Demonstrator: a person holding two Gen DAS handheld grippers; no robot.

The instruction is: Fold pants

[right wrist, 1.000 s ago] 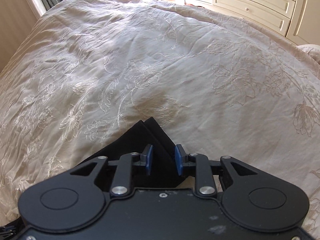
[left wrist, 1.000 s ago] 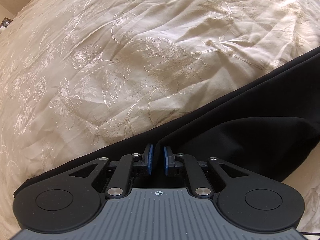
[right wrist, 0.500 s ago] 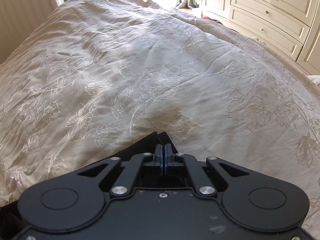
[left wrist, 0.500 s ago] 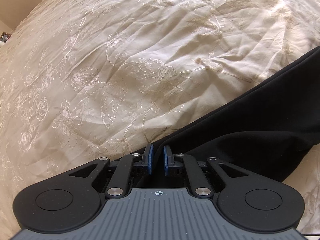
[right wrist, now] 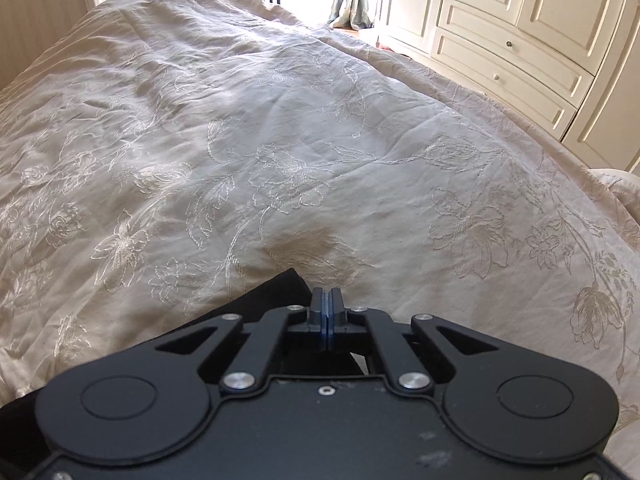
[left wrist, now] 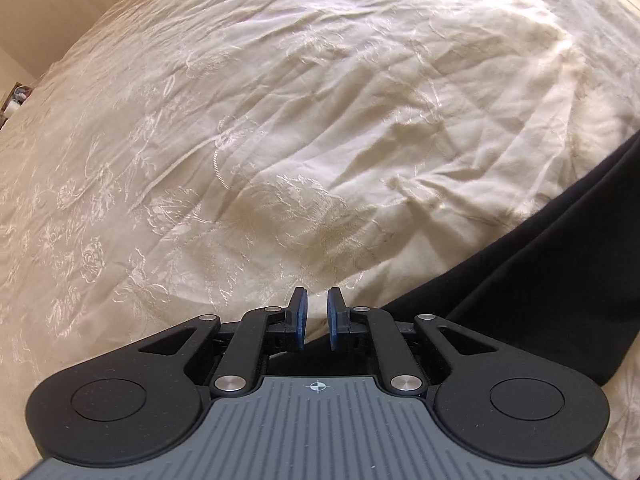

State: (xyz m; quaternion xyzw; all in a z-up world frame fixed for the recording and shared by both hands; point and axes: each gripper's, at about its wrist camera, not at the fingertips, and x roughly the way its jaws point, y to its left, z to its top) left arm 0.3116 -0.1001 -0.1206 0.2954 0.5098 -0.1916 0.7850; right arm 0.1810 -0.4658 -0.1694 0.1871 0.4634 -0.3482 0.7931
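Pinching black pants, right gripper pressed together, left gripper spread above cream bedspread.

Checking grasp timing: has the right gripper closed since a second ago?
Yes. The right gripper went from open to shut on the black pants corner, lying on the embroidered bedspread.
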